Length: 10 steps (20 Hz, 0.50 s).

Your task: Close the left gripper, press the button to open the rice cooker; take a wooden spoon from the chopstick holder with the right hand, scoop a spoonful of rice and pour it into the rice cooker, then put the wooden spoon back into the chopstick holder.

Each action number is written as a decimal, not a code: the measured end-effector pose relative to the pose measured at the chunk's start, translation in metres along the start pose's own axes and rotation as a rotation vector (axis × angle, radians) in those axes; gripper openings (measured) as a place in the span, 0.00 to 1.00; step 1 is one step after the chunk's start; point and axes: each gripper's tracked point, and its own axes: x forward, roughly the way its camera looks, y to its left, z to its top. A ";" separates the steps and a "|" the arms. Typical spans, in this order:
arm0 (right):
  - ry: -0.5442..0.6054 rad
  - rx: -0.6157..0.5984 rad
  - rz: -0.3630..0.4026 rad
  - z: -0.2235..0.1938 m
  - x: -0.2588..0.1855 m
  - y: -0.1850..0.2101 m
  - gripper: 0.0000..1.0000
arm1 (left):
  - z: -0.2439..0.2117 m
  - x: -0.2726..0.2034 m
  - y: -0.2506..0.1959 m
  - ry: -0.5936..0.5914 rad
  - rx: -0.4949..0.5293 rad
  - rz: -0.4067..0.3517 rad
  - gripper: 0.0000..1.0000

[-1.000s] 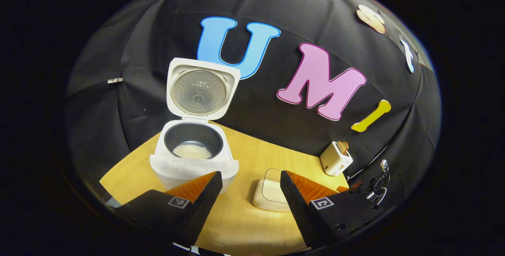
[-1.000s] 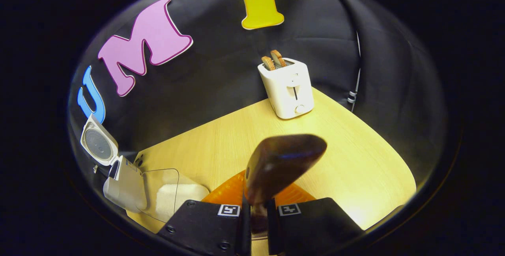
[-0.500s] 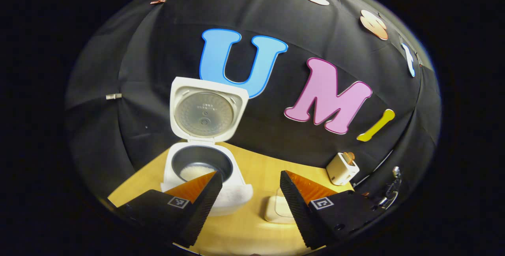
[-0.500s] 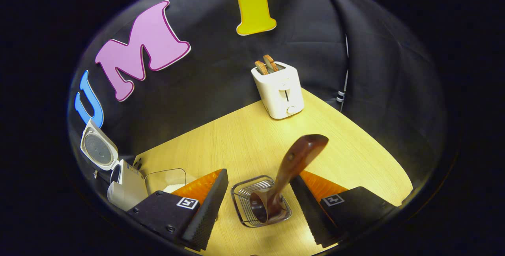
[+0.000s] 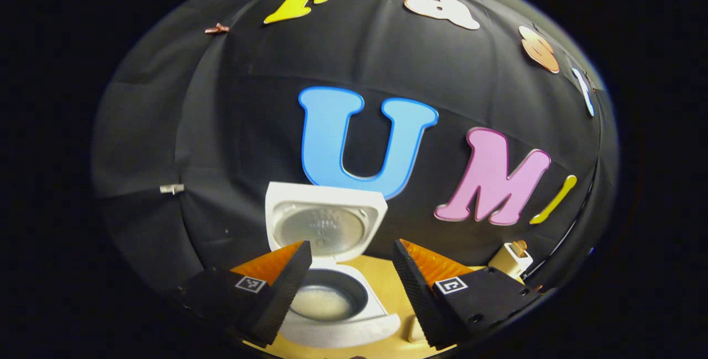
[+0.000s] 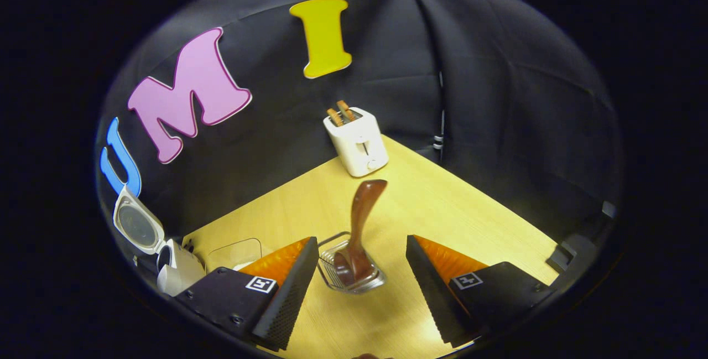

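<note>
- Right gripper view: your right gripper (image 6: pixel 362 270) has its jaws wide apart, and nothing is between them.
- The wooden spoon (image 6: pixel 359 226) stands in the chopstick holder (image 6: pixel 347 270), bowl end down. The holder sits on the tabletop (image 6: pixel 442 209), just past the jaw tips, at about 12 o'clock from them.
- The spoon's long handle leans up and away from you, toward 1 o'clock, pointing at the toaster (image 6: pixel 357 140).
- The spoon looks to be back home, so I think the job is about done. Your next move is likely just to pull the right hand straight back. Don't bump the handle.
- Left gripper view: your left gripper (image 5: pixel 348 276) also has its jaws apart and empty.
- The rice cooker (image 5: pixel 332 303) sits low at 6 o'clock, lid up, with rice (image 5: pixel 321 302) inside.
</note>
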 end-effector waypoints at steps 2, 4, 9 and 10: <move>-0.002 0.027 -0.043 -0.004 -0.017 -0.016 0.99 | 0.025 0.018 0.007 -0.032 0.017 -0.002 0.95; 0.005 0.061 -0.080 -0.007 -0.031 -0.028 0.99 | 0.046 0.034 0.016 -0.040 0.018 0.004 0.95; -0.014 0.060 -0.134 -0.012 -0.065 -0.044 0.99 | 0.089 0.084 0.035 -0.036 0.117 0.030 0.94; -0.019 0.054 -0.142 -0.013 -0.071 -0.045 0.99 | 0.095 0.094 0.040 -0.034 0.157 0.043 0.94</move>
